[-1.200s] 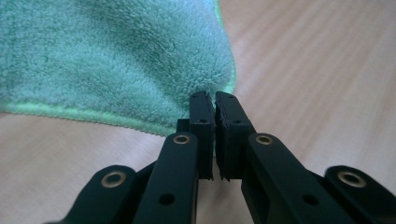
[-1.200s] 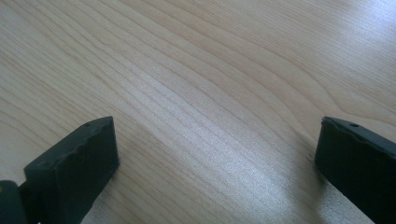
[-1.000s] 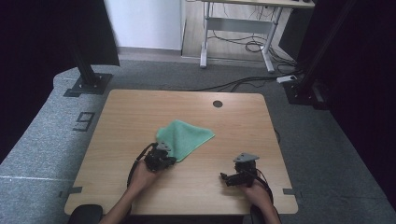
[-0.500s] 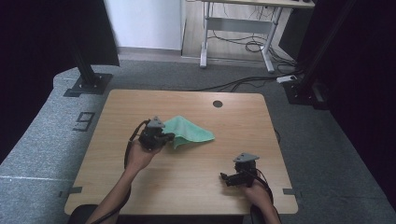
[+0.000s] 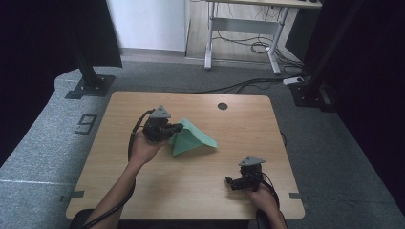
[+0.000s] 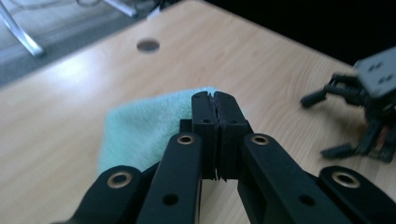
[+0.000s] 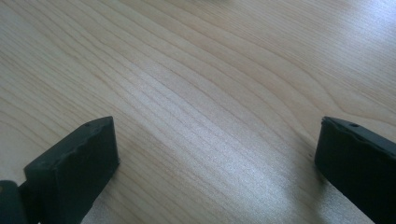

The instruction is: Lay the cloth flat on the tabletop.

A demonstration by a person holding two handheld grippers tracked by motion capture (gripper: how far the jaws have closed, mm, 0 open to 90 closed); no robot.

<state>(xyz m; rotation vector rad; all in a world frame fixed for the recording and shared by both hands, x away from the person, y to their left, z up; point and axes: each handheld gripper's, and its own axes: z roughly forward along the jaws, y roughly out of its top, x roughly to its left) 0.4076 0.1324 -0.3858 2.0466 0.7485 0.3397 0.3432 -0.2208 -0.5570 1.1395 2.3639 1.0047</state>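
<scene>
A green cloth (image 5: 192,139) rises in a tent shape from the wooden table (image 5: 239,124), one corner lifted and its lower edge still resting on the wood. My left gripper (image 5: 180,128) is shut on that raised corner, held above the table at left of centre. In the left gripper view the jaws (image 6: 218,100) press together with the fluffy cloth (image 6: 140,130) hanging beyond them. My right gripper (image 5: 229,182) rests low near the table's front right, open, and the left gripper view shows it (image 6: 320,125) farther off. Its jaws (image 7: 215,154) stand wide over bare wood.
A round cable hole (image 5: 222,106) sits near the table's far edge. Dark stands (image 5: 88,71) and a desk frame (image 5: 243,38) with cables stand on the grey floor beyond the table. Bare wood lies between the two grippers.
My left gripper has risen and moved away from the front edge, drawing a corner of the cloth up so the flat cloth now tents. The right gripper has stayed put.
</scene>
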